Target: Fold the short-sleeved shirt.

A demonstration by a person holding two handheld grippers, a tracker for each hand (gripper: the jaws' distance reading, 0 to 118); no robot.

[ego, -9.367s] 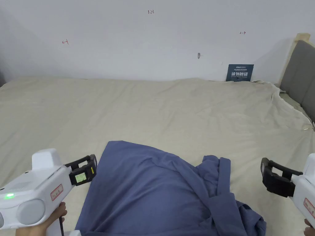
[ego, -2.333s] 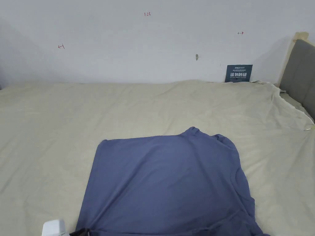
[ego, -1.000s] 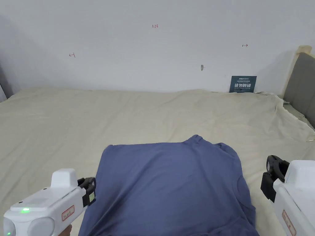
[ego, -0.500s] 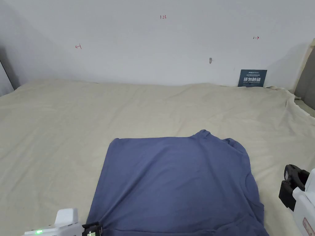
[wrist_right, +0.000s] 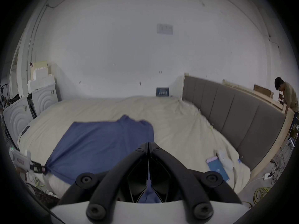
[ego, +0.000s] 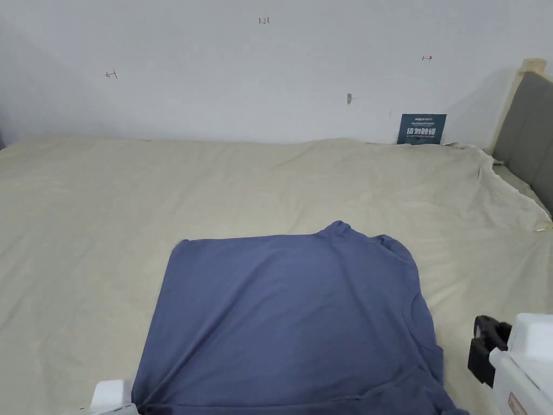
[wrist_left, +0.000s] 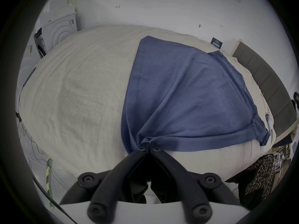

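A big bed with a cream sheet (ego: 270, 178) takes up most of the head view. A white wall (ego: 216, 81) runs across the top of the frame. A small dark blue sign (ego: 422, 128) leans on the wall at the upper right. A grey padded headboard (ego: 526, 135) stands at the right edge. In the right gripper view, a white washing machine (wrist_right: 43, 98) sits at the left, and a person (wrist_right: 289, 96) leans over at the far right.

The blue shirt (ego: 291, 319) lies spread on the sheet in the lower middle of the head view. Bare sheet lies all around it to the left, above and to the right.

The left gripper (wrist_left: 148, 148) is at the bottom middle of its own view. Its jaws are closed tight on the near corner of the shirt, and the cloth bunches there.

The right gripper (wrist_right: 148, 147) has its jaws pressed together with nothing between the tips. In the head view it is at the lower right, beside the shirt's edge.
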